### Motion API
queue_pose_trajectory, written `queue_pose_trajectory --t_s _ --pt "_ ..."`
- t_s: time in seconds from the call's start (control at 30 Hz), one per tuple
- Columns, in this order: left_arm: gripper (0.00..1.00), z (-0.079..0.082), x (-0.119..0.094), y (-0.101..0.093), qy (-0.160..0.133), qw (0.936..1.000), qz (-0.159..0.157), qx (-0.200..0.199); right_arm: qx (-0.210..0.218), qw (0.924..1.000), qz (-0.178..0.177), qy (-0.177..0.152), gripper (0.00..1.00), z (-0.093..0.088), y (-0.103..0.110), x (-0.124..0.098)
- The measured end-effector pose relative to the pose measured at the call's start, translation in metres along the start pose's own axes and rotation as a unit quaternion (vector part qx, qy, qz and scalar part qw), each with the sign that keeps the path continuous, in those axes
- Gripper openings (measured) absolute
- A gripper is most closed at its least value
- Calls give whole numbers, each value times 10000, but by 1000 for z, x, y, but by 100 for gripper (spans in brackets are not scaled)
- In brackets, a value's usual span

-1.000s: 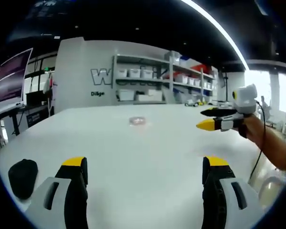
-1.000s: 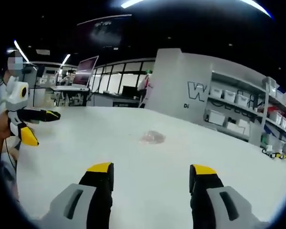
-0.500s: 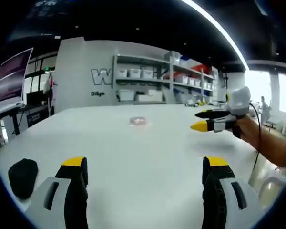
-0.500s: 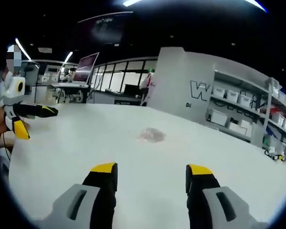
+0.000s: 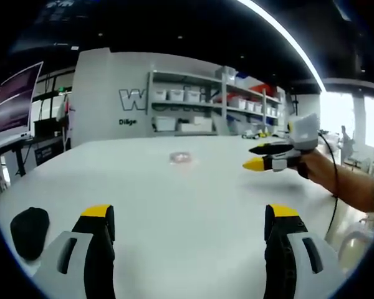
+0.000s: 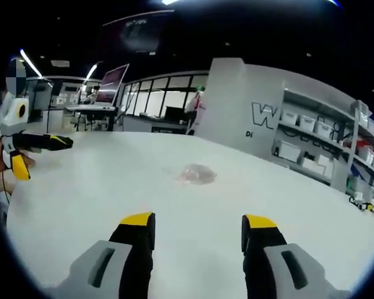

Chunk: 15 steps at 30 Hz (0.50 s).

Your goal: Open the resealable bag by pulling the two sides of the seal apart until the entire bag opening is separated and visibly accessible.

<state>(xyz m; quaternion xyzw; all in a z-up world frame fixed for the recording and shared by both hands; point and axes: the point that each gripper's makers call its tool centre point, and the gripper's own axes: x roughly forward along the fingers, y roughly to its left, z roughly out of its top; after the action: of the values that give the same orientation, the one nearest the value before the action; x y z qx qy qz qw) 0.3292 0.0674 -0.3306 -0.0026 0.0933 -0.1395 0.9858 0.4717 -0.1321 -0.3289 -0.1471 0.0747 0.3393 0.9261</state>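
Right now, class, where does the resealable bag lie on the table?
In both views the resealable bag lies flat near the middle of the white table, ahead of both open grippers and touching neither, with the shelving wall behind it.

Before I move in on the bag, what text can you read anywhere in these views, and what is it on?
"W": large letter on the grey wall panel, cut off by the shelving unit; also seen on that wall in the right gripper view.
"Di...": small dark word below the large letter; the remaining letters are too blurred to read.
Storage bins on the shelves: no readable labels.
Resealable bag: too small and blurred to show any print.
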Motion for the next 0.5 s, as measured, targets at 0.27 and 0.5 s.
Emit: queue_pose_trajectory --t_s 0.27,0.5 --pt "99 -2 0 1 53 10000 14 12 -125 9999 85 -30 52 5 -3 9" --pt "99 -5 2 2 108 9999 27 28 -407 9990 165 0 49 5 -4 21"
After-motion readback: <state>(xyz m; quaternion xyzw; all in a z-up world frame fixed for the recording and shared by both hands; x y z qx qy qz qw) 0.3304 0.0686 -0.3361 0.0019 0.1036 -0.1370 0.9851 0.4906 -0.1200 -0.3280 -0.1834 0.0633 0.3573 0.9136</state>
